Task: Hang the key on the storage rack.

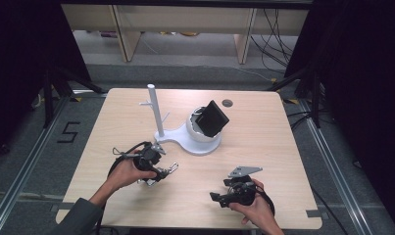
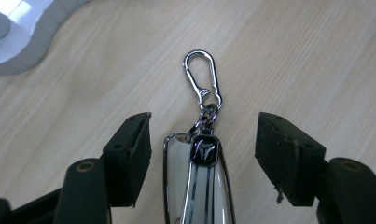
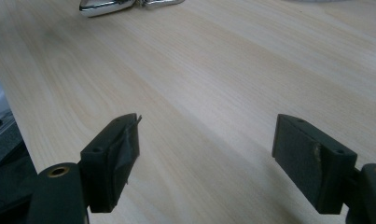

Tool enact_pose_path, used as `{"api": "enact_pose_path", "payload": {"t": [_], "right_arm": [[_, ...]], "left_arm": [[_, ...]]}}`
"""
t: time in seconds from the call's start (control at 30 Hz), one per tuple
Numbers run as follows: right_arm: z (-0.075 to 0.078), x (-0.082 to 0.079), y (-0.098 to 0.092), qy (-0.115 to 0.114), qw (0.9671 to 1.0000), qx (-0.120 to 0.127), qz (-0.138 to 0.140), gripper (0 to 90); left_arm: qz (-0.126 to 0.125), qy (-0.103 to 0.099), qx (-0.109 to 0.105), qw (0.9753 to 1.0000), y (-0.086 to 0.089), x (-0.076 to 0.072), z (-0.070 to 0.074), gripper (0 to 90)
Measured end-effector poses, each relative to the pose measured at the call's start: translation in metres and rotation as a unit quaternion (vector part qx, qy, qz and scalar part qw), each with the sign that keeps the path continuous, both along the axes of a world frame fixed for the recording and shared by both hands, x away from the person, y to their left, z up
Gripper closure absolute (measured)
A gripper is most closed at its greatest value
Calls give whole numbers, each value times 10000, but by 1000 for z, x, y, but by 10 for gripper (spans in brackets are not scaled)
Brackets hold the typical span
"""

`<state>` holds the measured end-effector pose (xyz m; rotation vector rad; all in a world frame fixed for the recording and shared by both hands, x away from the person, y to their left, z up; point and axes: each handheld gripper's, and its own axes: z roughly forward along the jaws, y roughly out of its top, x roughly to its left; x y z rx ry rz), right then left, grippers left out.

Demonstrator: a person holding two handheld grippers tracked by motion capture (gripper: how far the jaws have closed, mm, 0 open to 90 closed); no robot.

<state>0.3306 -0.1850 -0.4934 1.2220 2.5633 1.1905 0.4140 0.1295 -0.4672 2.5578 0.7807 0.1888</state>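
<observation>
Left gripper view — left tool [image 2: 203, 140] open around key fob [image 2: 198, 182]

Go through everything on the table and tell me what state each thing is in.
Key fob: lying flat on the table, between the left jaws, not gripped.
Carabiner: closed, attached to the fob.
Left gripper: open.
Right gripper: open, empty.
White stand: upright, nothing hanging.
Black box: tilted in the stand's bowl.

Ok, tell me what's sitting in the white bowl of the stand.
A black boxy object sits tilted in the white stand bowl, its upper corner poking above the rim. Its lower part is hidden by the bowl wall, and whatever lies beneath it cannot be seen.
</observation>
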Motion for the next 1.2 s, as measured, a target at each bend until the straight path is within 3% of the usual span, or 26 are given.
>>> {"api": "enact_pose_path", "payload": {"t": [0.03, 0.23, 0.4, 0.57, 0.7, 1.0, 1.2], "right_arm": [[-1, 0, 1, -85, 9999, 61, 11, 242], [-1, 0, 1, -84, 9999, 49, 50, 245], [0, 0, 0, -13, 9999, -13, 144, 246], [0, 0, 0, -23, 9999, -21, 139, 249], [0, 0, 1, -26, 9999, -19, 161, 250], [0, 1, 1, -10, 9998, -26, 189, 253], [0, 0, 2, 25, 9998, -32, 188, 255]], "left_arm": [[-83, 28, 97, 9999, -3, 2, 1, 380], [-273, 162, 341, 9989, -19, 9, -1, 444], [-224, 432, 532, 9974, -26, 13, -4, 464], [-160, 520, 751, 9957, -27, 18, -7, 485], [-129, 564, 788, 9952, -29, 20, -9, 502], [-261, 725, 1080, 9912, -41, 25, -13, 577], [-378, 787, 1300, 9877, -51, 25, -12, 674]]}}
